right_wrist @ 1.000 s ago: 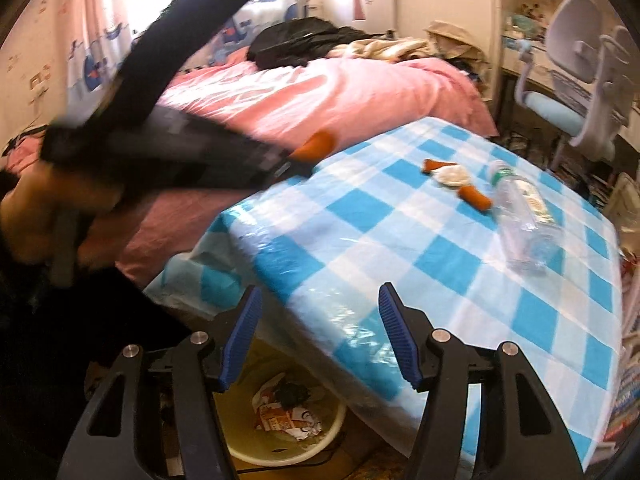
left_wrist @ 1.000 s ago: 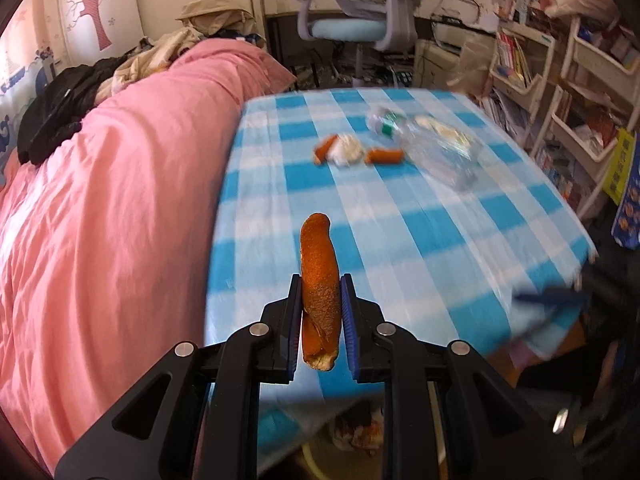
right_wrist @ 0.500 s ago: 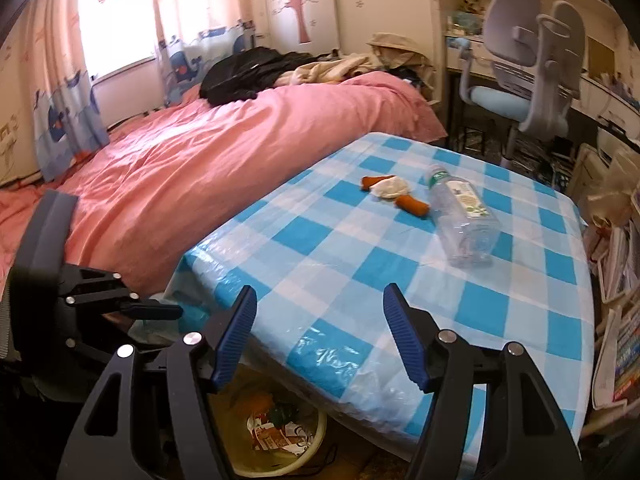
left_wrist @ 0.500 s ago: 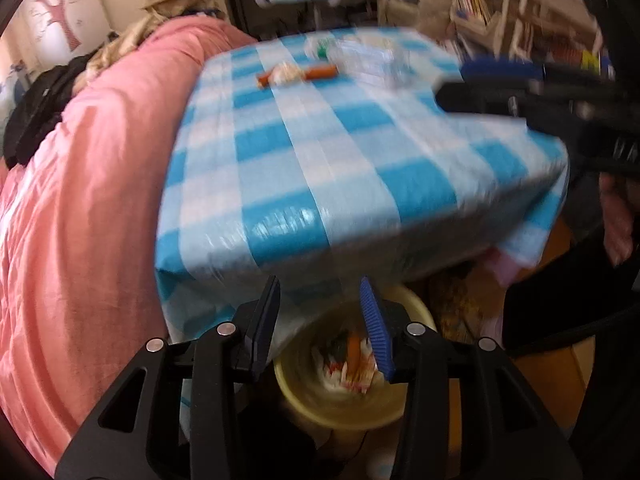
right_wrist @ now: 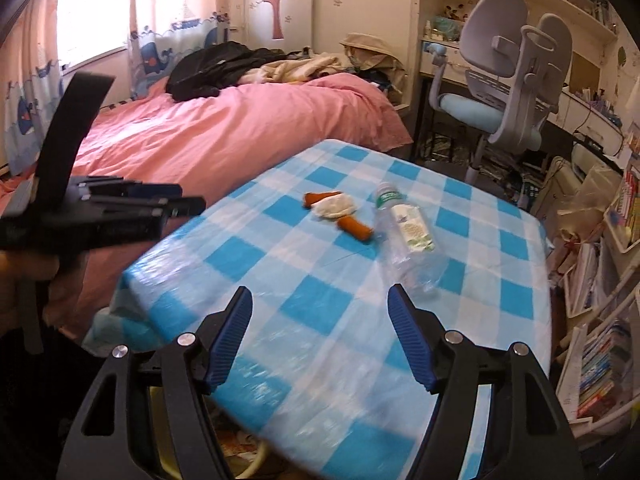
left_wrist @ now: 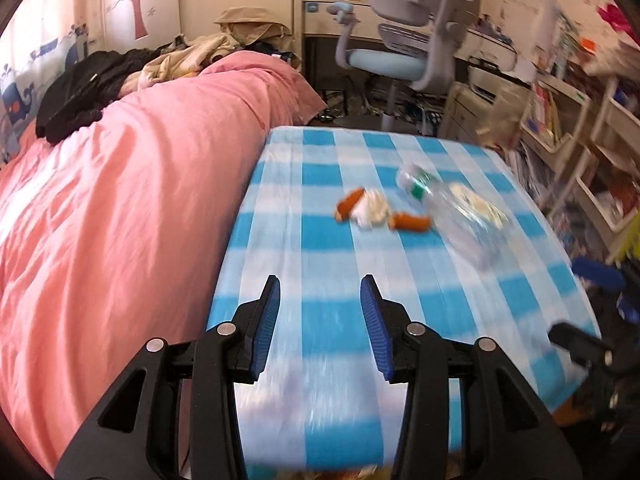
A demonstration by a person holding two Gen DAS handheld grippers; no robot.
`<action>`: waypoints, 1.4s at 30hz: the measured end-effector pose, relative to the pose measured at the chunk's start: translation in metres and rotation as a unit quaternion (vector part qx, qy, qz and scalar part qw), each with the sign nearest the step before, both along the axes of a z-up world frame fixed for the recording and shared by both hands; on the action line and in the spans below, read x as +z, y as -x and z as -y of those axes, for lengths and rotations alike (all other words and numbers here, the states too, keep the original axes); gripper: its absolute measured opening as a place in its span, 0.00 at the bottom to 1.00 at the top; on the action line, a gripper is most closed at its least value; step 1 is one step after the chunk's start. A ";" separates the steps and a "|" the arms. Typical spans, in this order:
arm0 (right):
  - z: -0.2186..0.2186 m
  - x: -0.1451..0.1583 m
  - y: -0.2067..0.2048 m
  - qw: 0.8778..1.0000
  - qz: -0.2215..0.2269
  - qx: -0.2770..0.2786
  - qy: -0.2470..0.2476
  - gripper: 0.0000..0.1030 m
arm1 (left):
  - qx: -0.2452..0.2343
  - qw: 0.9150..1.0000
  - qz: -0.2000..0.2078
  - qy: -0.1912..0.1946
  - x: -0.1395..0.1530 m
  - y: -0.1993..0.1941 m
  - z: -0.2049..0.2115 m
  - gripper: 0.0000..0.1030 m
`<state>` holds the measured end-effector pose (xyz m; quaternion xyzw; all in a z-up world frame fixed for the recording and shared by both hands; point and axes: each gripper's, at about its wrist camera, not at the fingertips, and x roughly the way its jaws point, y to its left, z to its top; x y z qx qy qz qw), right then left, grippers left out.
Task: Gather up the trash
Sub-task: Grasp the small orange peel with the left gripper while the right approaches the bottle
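On the blue-checked table lie two orange peel pieces, a crumpled white tissue between them, and a clear plastic bottle on its side. My left gripper hangs over the table's near left part, open and empty. The right wrist view shows the same peel, tissue and bottle further along the table. My right gripper is above the near edge, its jaws opening with nothing between them. The left gripper shows at the left, held by a hand.
A bed with a pink duvet runs along the table's left side. A grey-and-blue desk chair stands behind the table. Shelves of books crowd the right. Below the near table edge the rim of a yellow bin shows.
The left gripper let the long orange peel go over the yellow bin, then swung back up over the table, empty. The right gripper's jaws widened and it moved further over the table.
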<state>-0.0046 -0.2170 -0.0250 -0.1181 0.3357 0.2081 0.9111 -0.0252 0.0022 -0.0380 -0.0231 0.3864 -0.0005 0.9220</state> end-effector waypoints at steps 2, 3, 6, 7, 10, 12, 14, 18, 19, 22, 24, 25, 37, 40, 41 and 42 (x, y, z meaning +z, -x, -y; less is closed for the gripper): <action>0.005 -0.003 -0.015 1.000 -0.003 -0.013 0.002 0.66 | -0.017 1.000 -0.003 0.012 -0.004 -0.021 0.007 0.39; 0.008 -0.005 -0.025 1.000 -0.006 -0.019 0.005 0.66 | -0.028 0.999 -0.004 0.017 -0.006 -0.030 0.012 0.39; 0.012 -0.009 -0.043 0.999 -0.011 -0.029 0.010 0.66 | -0.057 0.998 -0.014 0.002 -0.017 -0.059 0.033 0.38; 0.013 -0.010 -0.049 0.999 -0.013 -0.030 0.011 0.66 | -0.064 0.998 -0.015 -0.008 -0.019 -0.067 0.039 0.38; 0.016 -0.014 -0.065 0.999 -0.016 -0.032 0.016 0.66 | -0.059 0.998 -0.014 -0.010 -0.022 -0.095 0.038 0.38; 0.018 -0.017 -0.073 0.999 -0.022 -0.033 0.014 0.66 | -0.046 0.999 -0.022 0.000 -0.027 -0.116 0.028 0.38; 0.019 -0.019 -0.080 0.999 -0.027 -0.035 0.013 0.66 | -0.037 0.998 -0.042 0.004 -0.039 -0.139 0.019 0.37; 0.021 -0.022 -0.091 0.999 -0.037 -0.036 0.004 0.66 | -0.030 0.997 -0.073 0.002 -0.062 -0.168 0.009 0.34; 0.021 -0.023 -0.094 0.999 -0.039 -0.036 0.003 0.66 | -0.027 0.997 -0.077 -0.004 -0.067 -0.176 0.009 0.34; 0.020 -0.027 -0.101 0.998 -0.044 -0.034 0.006 0.66 | -0.032 0.996 -0.078 -0.007 -0.072 -0.189 0.010 0.34; 0.019 -0.029 -0.105 0.998 -0.048 -0.033 0.007 0.66 | -0.047 0.996 -0.081 -0.009 -0.075 -0.195 0.014 0.33; 0.019 -0.029 -0.107 0.998 -0.048 -0.032 0.008 0.66 | -0.051 0.995 -0.082 -0.012 -0.076 -0.197 0.017 0.33; 0.018 -0.034 -0.116 0.998 -0.056 -0.031 0.006 0.67 | -0.076 0.994 -0.079 -0.023 -0.070 -0.198 0.033 0.33; 0.019 -0.036 -0.118 0.997 -0.065 -0.034 0.005 0.67 | -0.083 0.993 -0.081 -0.029 -0.073 -0.197 0.038 0.34; 0.019 -0.037 -0.119 0.997 -0.069 -0.034 0.004 0.67 | -0.092 0.992 -0.083 -0.024 -0.072 -0.196 0.040 0.33; 0.020 -0.038 -0.119 0.997 -0.071 -0.034 0.004 0.67 | -0.102 0.991 -0.086 -0.022 -0.073 -0.195 0.043 0.33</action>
